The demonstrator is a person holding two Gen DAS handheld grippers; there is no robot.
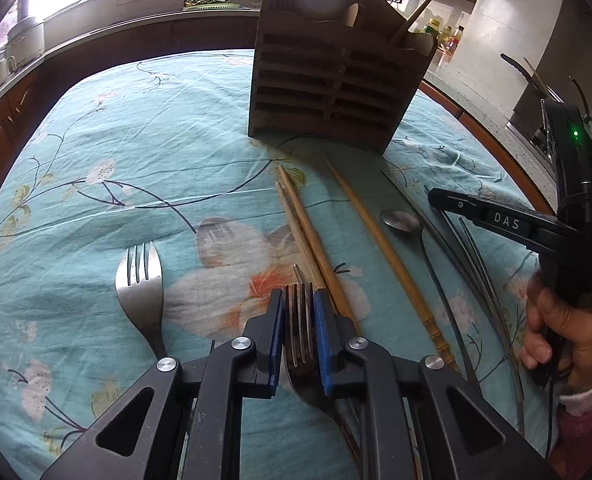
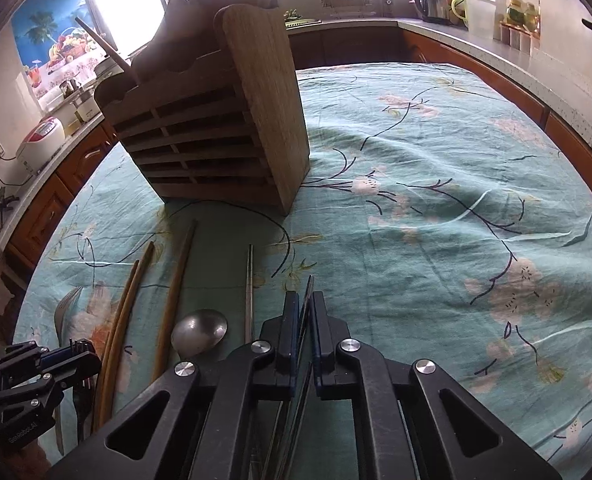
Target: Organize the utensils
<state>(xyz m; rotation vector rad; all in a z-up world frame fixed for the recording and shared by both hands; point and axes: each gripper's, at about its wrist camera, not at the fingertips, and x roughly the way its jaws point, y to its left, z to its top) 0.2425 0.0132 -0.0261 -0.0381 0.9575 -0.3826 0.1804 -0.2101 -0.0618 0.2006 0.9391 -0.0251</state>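
Left wrist view shows the left gripper pinching a fork by its head at lower centre, on the floral tablecloth. Stiff, smooth steel may swivel there; the neck seems a steadier hold. Only this view shows a second fork at lower left. Right wrist view shows the right gripper pressed onto thin metal chopsticks, and the wooden holder's plain side panel.

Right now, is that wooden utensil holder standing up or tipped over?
Upright: the wooden holder stands on its base on the tablecloth, a chopstick poking out.
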